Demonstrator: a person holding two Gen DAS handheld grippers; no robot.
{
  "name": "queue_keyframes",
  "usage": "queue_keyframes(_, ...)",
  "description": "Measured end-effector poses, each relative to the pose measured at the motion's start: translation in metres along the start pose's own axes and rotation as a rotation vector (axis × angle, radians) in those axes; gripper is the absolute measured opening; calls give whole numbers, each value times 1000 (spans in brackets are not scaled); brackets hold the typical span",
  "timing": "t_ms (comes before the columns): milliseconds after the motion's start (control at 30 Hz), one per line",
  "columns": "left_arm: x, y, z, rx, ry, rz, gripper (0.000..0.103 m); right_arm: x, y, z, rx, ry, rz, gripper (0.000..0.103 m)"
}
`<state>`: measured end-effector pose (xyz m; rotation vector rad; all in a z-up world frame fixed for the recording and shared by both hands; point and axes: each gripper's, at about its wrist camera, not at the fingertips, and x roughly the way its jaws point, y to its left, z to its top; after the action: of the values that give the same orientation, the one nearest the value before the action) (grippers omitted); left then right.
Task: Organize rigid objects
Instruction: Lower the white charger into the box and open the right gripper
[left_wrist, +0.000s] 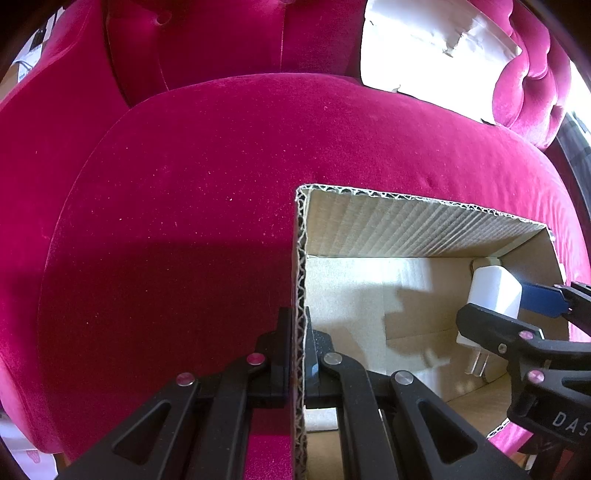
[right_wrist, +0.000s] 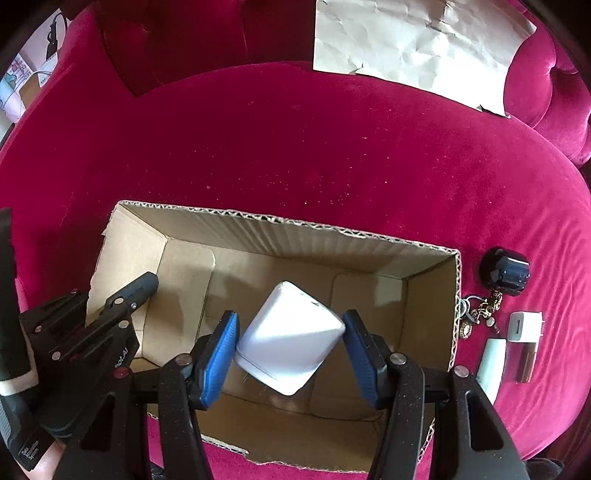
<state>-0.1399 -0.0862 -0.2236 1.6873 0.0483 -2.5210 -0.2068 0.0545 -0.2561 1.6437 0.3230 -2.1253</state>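
An open cardboard box (right_wrist: 332, 240) sits on a pink velvet seat. My left gripper (left_wrist: 300, 354) is shut on the box's left wall (left_wrist: 300, 258), one finger inside, one outside; it also shows in the right wrist view (right_wrist: 136, 291). My right gripper (right_wrist: 290, 347) is shut on a white power adapter (right_wrist: 288, 339) by two opposite corners, holding it over the inside of the box. The adapter also shows in the left wrist view (left_wrist: 493, 295), prongs pointing down.
To the right of the box on the seat lie a round black object (right_wrist: 504, 271), a bunch of keys (right_wrist: 478, 314), a small white charger (right_wrist: 524, 326), a white tube (right_wrist: 491, 363) and a brown-capped item (right_wrist: 524, 360). Crumpled paper (right_wrist: 417, 48) leans against the seat back.
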Motion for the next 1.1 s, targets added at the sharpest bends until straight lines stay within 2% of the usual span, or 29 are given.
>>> queue_keyframes(200, 11, -11, 8, 2, -2, 0, 3, -8, 5, 2, -12, -24, 5, 62)
queue_keyframes(233, 12, -11, 8, 4, -3, 1, 3, -11, 6, 3, -20, -32, -1, 66)
queue_keyframes(267, 12, -11, 8, 4, -3, 1, 3, -14, 7, 3, -27, -38, -9, 75)
queue_keyframes(367, 12, -11, 6, 3, -3, 0, 3, -20, 9, 4, -44, -68, -41, 92)
queue_keyframes(467, 12, -12, 6, -21, -9, 37, 3, -25, 8, 3, -51, -78, -52, 99)
queue_keyframes(600, 12, -11, 6, -22, -9, 40, 3, -30, 7, 0, -54, -88, -45, 103)
queue_keyframes(1100, 1, -6, -1, -23, -11, 48, 3, -61, -10, -2, -56, -149, -21, 103)
